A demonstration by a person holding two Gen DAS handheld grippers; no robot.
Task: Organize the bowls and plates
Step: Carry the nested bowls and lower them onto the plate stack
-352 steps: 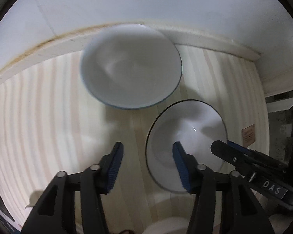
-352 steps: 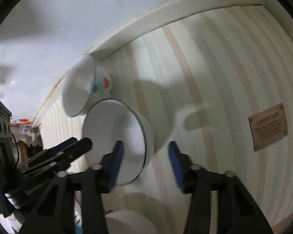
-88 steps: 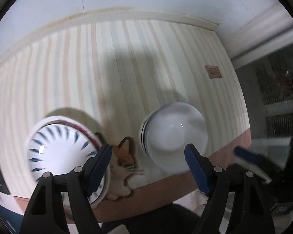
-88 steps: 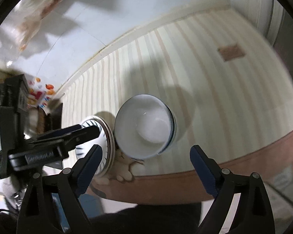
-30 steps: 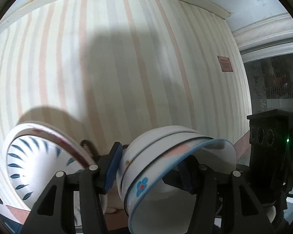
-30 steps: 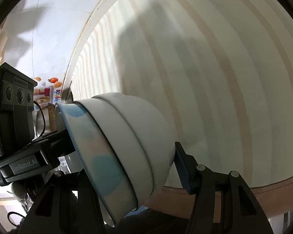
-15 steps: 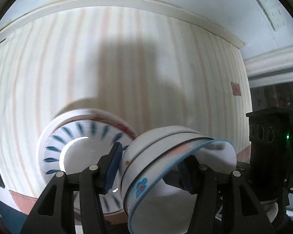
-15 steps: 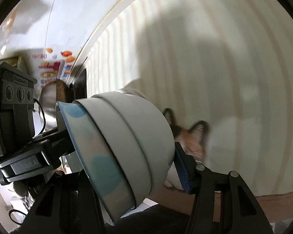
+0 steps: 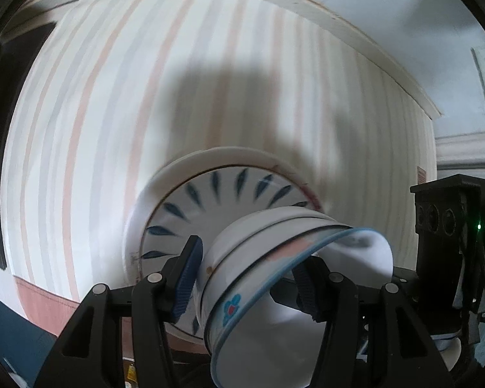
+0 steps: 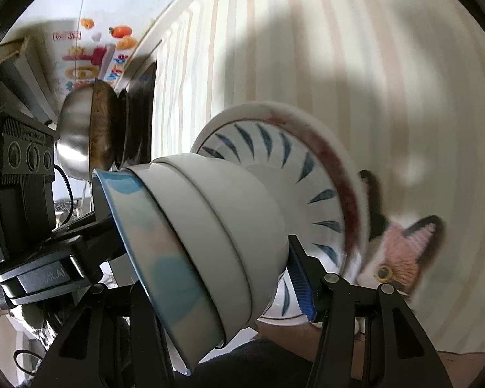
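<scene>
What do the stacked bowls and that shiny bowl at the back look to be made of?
Stacked bowls: likely glazed ceramic; thick white walls, smooth sheen, painted blue rim. Shiny bowl: probably polished stainless steel; grey mirror-like reflections. Plate beneath: glazed ceramic too, with blue painted strokes.

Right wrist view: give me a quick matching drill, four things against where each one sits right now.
Things:
1. bowl stack
2. plate
3. cat mat
4. steel bowl

Places:
A. far left, beside a wooden piece
B. between both grippers, tilted
C. peeking out from under the plate
D. on the striped cloth, behind the bowl stack

Pairs: 1-B, 2-D, 3-C, 4-A
</scene>
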